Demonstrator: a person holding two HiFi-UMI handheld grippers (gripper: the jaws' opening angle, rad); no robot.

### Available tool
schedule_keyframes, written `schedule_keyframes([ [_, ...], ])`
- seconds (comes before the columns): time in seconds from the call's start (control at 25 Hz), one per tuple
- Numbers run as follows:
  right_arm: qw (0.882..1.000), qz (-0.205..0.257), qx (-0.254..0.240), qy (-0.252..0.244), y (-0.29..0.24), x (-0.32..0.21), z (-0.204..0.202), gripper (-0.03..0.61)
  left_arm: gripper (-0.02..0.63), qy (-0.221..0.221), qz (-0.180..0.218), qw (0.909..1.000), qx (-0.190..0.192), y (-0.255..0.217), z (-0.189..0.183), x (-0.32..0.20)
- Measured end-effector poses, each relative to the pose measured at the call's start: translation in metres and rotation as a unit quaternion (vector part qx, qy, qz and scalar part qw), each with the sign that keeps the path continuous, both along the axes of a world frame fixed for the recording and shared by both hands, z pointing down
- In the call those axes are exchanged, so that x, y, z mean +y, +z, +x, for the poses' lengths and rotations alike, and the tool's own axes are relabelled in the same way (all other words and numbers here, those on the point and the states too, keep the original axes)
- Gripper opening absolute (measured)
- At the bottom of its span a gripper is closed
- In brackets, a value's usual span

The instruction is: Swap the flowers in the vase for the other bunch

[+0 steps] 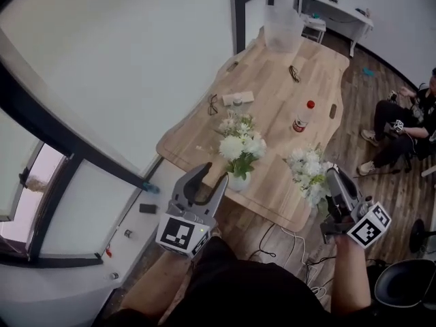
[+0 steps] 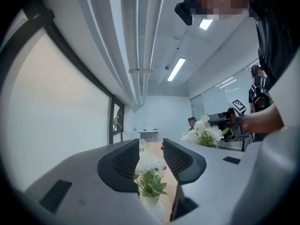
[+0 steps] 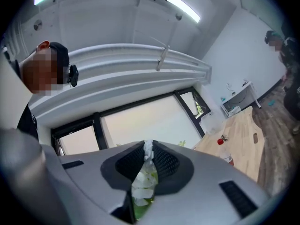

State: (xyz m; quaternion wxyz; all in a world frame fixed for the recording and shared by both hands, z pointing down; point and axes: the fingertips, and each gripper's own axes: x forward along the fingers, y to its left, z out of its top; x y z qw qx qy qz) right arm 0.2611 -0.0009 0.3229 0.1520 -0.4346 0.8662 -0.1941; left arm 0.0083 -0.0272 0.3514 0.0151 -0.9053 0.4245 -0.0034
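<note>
My left tongs (image 1: 212, 176) spread, empty, near vase (image 1: 238, 180) (first bunch (image 1: 240, 145) in it). Right tongs (image 1: 332, 177) pinch second bunch (image 1: 306, 172); swap unfinished, I judge.

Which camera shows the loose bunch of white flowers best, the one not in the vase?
The head view: the bunch shows whole, held by the right tool. The right gripper view shows only a bit pinched between its jaws; the left gripper view shows it small and distant.

R claw (image 1: 333, 177) grips white bunch (image 1: 306, 171); L claw (image 1: 213, 177) spread by vase (image 1: 238, 181).
</note>
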Motion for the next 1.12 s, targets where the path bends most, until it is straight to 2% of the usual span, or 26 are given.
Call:
schedule_keyframes([
  [0.2, 1.000, -0.011, 0.009, 0.016, 0.001, -0.026, -0.010, 0.067, 0.155, 0.036, -0.021, 0.9991, 0.005, 0.014, 0.005, -0.042],
  [0.32, 0.999, -0.016, 0.016, 0.027, 0.002, -0.038, -0.012, 0.067, 0.186, 0.057, -0.032, 0.9978, -0.010, 0.026, 0.011, -0.062],
  [0.44, 0.999, -0.020, 0.018, 0.039, 0.002, -0.046, -0.013, 0.067, 0.226, 0.080, -0.054, 0.9953, -0.006, 0.036, 0.019, -0.076],
  [0.84, 0.997, -0.024, 0.023, 0.075, -0.001, -0.049, -0.009, 0.067, 0.225, 0.109, -0.102, 0.9888, -0.013, 0.067, 0.026, -0.093],
  [0.88, 0.996, -0.024, 0.023, 0.079, -0.001, -0.050, -0.010, 0.067, 0.200, 0.114, -0.103, 0.9881, -0.012, 0.067, 0.026, -0.092],
  [0.96, 0.996, -0.024, 0.025, 0.085, -0.003, -0.053, -0.013, 0.067, 0.096, 0.124, -0.105, 0.9867, -0.006, 0.066, 0.024, -0.091],
  [1.12, 0.995, -0.019, 0.029, 0.092, -0.009, -0.060, -0.027, 0.067, 0.047, 0.159, -0.115, 0.9805, 0.009, 0.064, 0.024, -0.087],
])
